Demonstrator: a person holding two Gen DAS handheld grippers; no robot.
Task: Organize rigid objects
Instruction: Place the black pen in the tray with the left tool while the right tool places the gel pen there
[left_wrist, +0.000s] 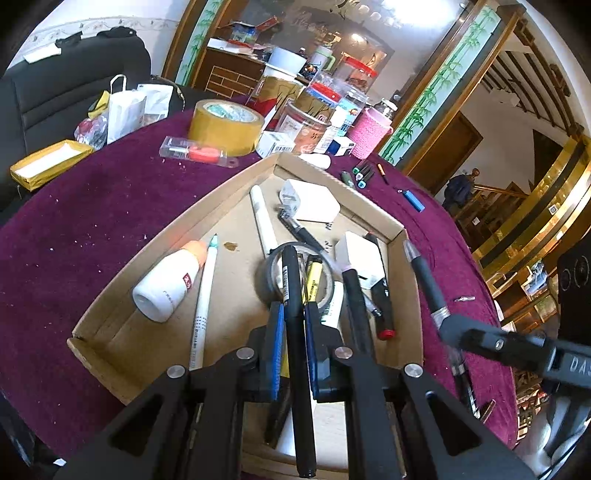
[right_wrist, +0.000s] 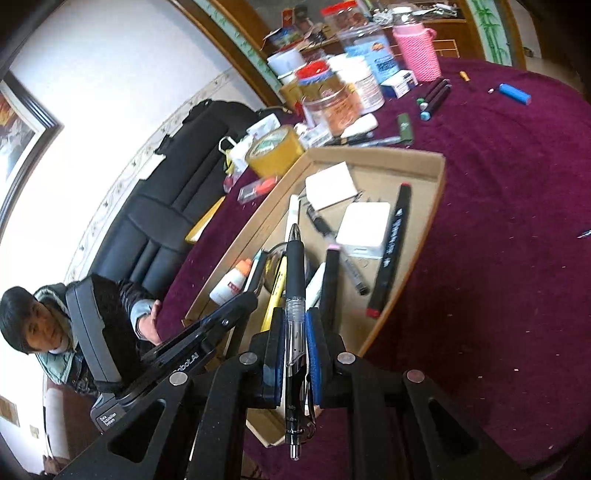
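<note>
Purple cloth covers the round surface, speckled with pale crumbs, with a black sofa and a wooden doorway beyond. Nearest in the left wrist view, the left tongs are clamped on a black marker that runs up between the blue pads and out past their tips, over a shallow cardboard tray. Just ahead of these tongs in the tray lies a grey tape ring with a yellow highlighter across it; to their left lie a white pen and a white glue bottle, and to their right two more black markers, one red-tipped. Farther ahead rest a long white pen and a white charger. The right tongs are clamped on a black click pen with a clear barrel, its tip pointing forward above the tray's near edge; in the left view this pen hangs just to the right of the tray. Beyond the tray's far corner stand a roll of tan packing tape, jars and a pink knitted-sleeve bottle, with loose markers and a blue lighter on the cloth to the far right.
</note>
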